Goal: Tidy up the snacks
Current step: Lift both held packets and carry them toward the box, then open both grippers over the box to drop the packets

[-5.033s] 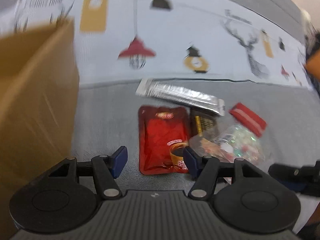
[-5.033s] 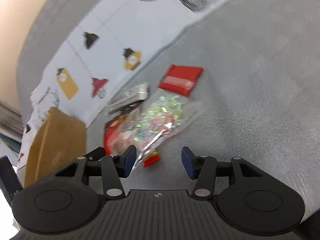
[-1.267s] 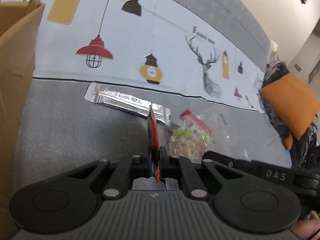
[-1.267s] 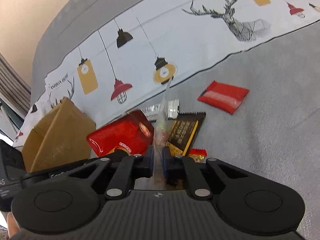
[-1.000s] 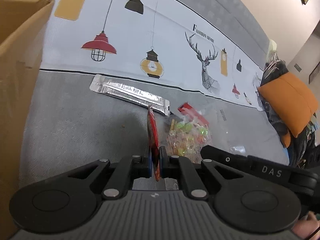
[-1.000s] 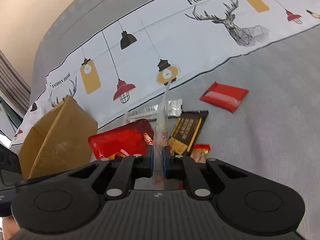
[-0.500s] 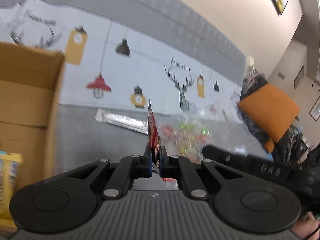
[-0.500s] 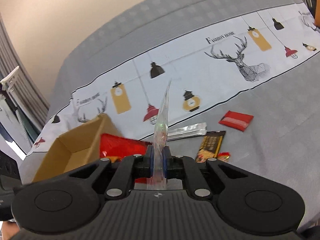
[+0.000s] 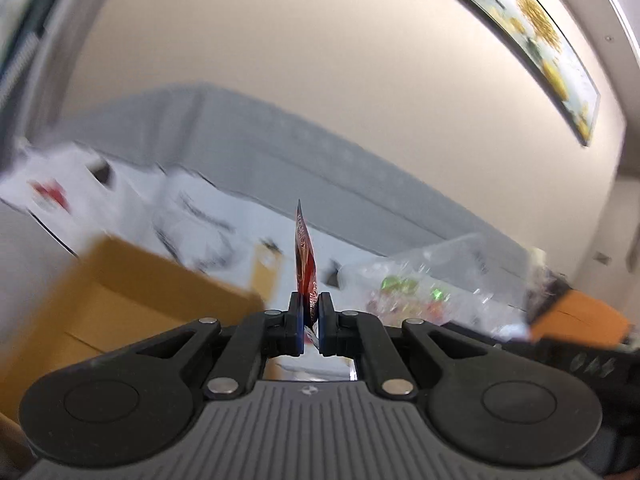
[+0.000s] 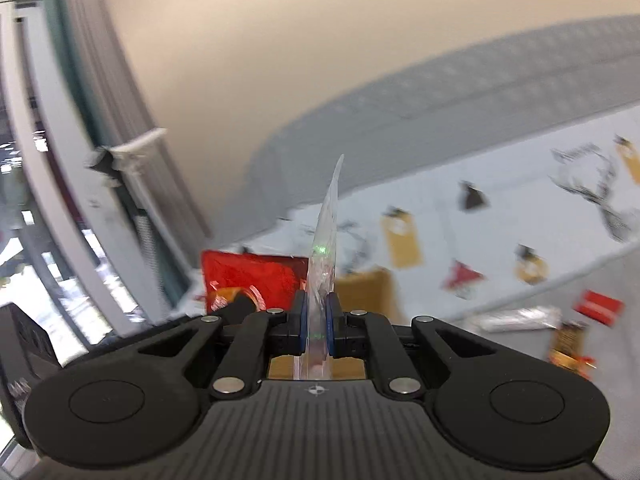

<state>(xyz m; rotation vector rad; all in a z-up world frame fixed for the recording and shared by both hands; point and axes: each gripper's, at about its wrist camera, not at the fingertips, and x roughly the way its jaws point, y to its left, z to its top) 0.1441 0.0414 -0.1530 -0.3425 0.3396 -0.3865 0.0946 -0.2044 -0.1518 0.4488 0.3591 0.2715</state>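
Observation:
My left gripper (image 9: 310,312) is shut on a red snack pouch (image 9: 305,258), seen edge-on and held up in the air. The pouch also shows flat in the right wrist view (image 10: 252,280). My right gripper (image 10: 316,316) is shut on a clear bag of coloured candies (image 10: 326,240), also edge-on and lifted. That bag shows in the left wrist view (image 9: 424,284) to the right. The open cardboard box (image 9: 120,300) lies below and left of the left gripper, and behind the right gripper (image 10: 370,292).
A silver packet (image 10: 520,318), a red packet (image 10: 600,306) and a dark chocolate bar (image 10: 568,344) lie on the grey bed at the right. A patterned white sheet (image 10: 500,216) and grey headboard (image 9: 320,160) are behind. An orange cushion (image 9: 580,316) is at the far right.
Both grippers have risen and tilted upward, still holding their packets, and moved left toward the cardboard box. The views now show wall and headboard.

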